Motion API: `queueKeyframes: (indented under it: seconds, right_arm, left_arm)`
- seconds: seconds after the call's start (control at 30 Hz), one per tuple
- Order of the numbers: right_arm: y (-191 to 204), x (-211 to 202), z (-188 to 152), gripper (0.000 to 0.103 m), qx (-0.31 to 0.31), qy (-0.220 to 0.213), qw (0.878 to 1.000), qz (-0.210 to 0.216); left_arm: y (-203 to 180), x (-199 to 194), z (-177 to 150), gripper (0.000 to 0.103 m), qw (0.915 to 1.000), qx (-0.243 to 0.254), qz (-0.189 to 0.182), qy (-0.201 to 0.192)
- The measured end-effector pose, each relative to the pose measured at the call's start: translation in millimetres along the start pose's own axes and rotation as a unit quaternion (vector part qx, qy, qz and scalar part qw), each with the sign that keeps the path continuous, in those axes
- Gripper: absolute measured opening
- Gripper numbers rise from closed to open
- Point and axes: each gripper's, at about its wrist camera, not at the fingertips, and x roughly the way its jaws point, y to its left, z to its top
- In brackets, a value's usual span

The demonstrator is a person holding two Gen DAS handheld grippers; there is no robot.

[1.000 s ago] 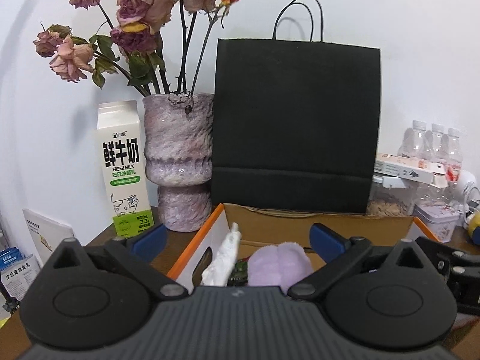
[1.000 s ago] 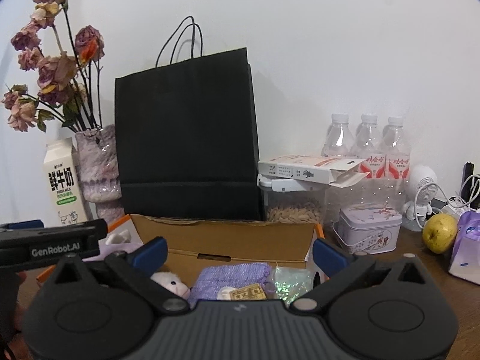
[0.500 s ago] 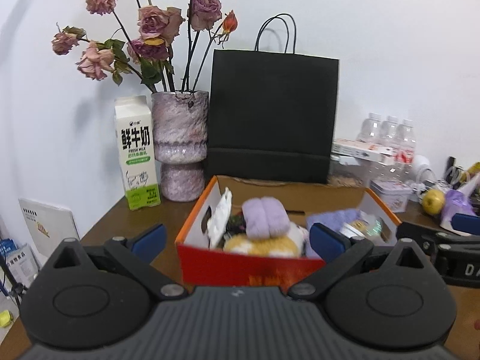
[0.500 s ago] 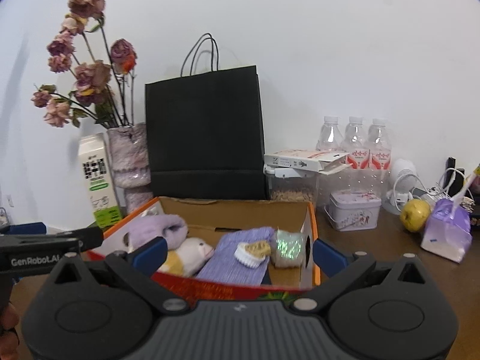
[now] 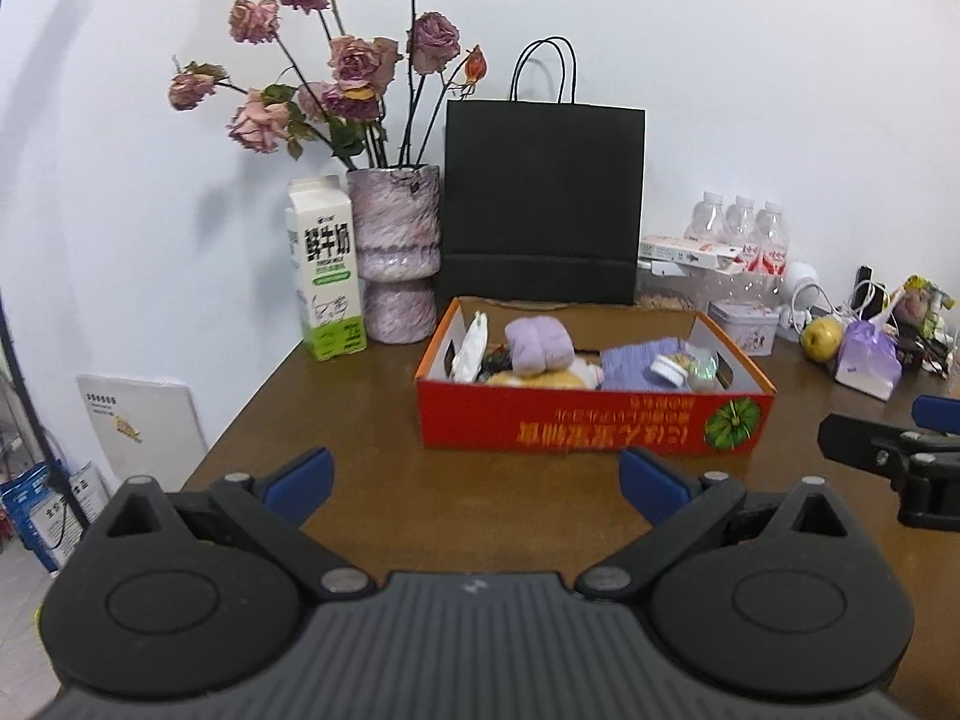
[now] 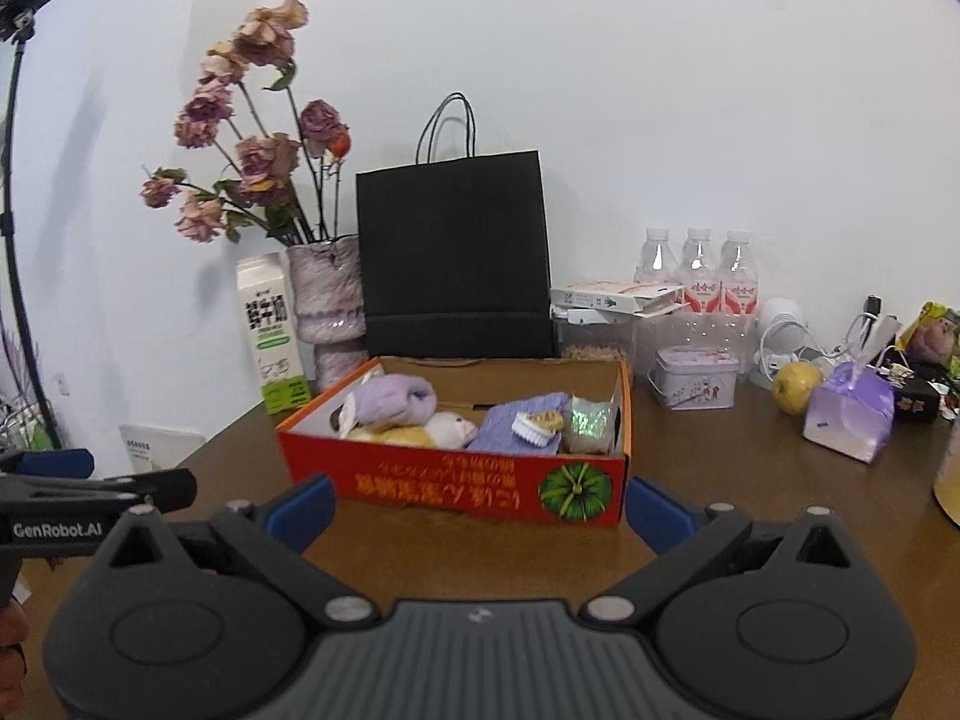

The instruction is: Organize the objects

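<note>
Table [image 5: 372, 420] carries your red box [image 5: 591, 429], long axis running left to right across both views, directly ahead of both grippers and a short way off. Box contents, by size: purple cloth [image 6: 525, 417], rolled purple sock [image 5: 537, 343], plush toy [image 6: 420, 429], glitter pouch [image 6: 591, 423]. Left gripper [image 5: 474, 477] and right gripper [image 6: 480, 507] are both spread wide and hold nothing; you have neither clearly nearer.

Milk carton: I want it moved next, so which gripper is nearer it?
Left. The left gripper hangs open just right of the milk carton; the right gripper, also open, is farther right.
</note>
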Motion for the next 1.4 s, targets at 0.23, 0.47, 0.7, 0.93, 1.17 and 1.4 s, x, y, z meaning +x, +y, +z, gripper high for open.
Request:
queueKeyframes:
  seconds: [0.23, 0.47, 0.7, 0.93, 1.17, 1.4]
  right_arm:
    - [7.0, -37.6, -17.3, 0.103, -0.002, 0.005, 1.000, -0.004]
    - [8.7, -55.0, -29.8, 0.103, -0.002, 0.011, 1.000, -0.003]
    - [7.4, -62.5, -33.6, 0.103, -0.001, 0.011, 1.000, -0.006]
    - [7.2, -63.8, -34.8, 0.103, 0.000, 0.012, 1.000, -0.006]
    - [7.0, -64.3, -35.4, 0.103, -0.001, 0.012, 1.000, -0.006]
    - [6.9, -63.8, -34.8, 0.103, -0.001, 0.012, 1.000, -0.006]
  left_arm:
    - [6.0, -31.1, -27.6, 0.103, 0.9997, 0.001, 0.004, 0.023]
    - [8.4, -48.5, -43.4, 0.103, 0.9994, -0.004, 0.005, 0.034]
    - [6.7, -58.4, -48.1, 0.103, 0.9994, -0.002, 0.004, 0.033]
    - [5.8, -60.7, -48.8, 0.103, 0.9994, -0.001, 0.005, 0.033]
    - [6.5, -61.9, -48.6, 0.103, 0.9994, -0.003, 0.006, 0.034]
    - [7.1, -62.0, -47.6, 0.103, 0.9994, -0.003, 0.005, 0.033]
